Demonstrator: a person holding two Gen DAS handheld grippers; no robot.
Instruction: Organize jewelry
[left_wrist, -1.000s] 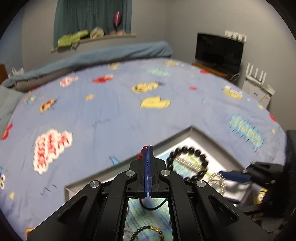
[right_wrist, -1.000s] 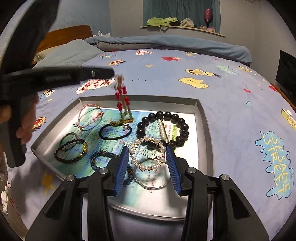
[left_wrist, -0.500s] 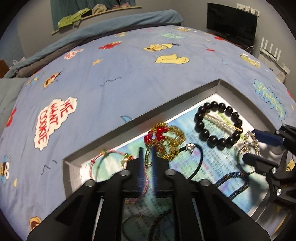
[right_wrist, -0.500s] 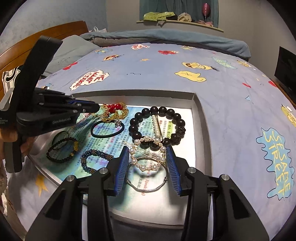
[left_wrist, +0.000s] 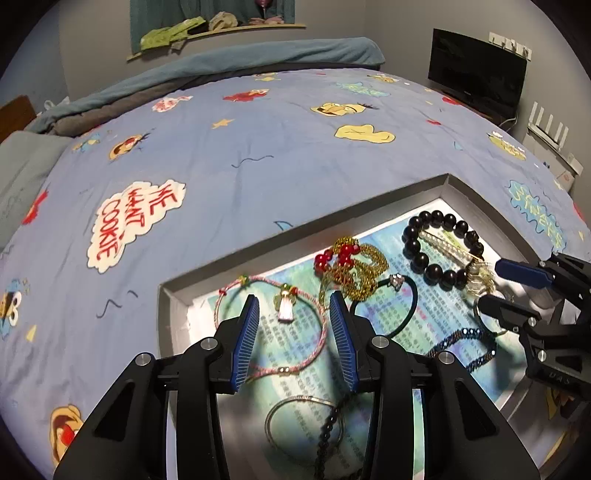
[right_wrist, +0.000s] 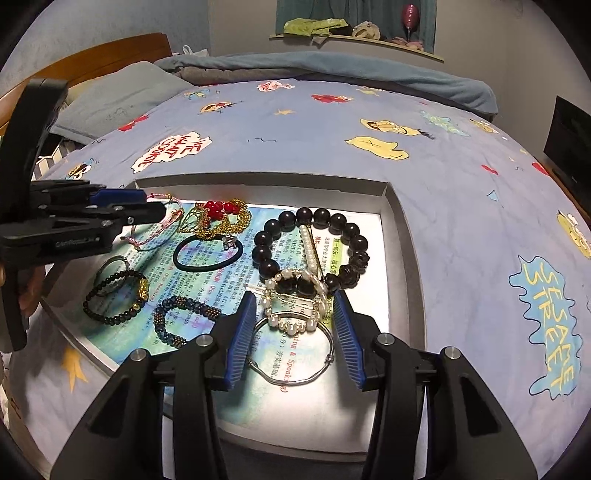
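bed (left_wrist: 258, 155) | tray (right_wrist: 400, 221): bracelets crowd together | left gripper (left_wrist: 293, 332) fingers opening, empty | right gripper (right_wrist: 295, 334) fingers opening, empty

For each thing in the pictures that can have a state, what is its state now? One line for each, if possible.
left gripper: jaws opening, nothing held
right gripper: open, around the pearl clip, not pressing
pearl clip: lying in the tray
gold chain with red beads: lying loose in a heap
black bead bracelet: lying flat
black hair tie: lying flat
tray: uncovered, on the bed
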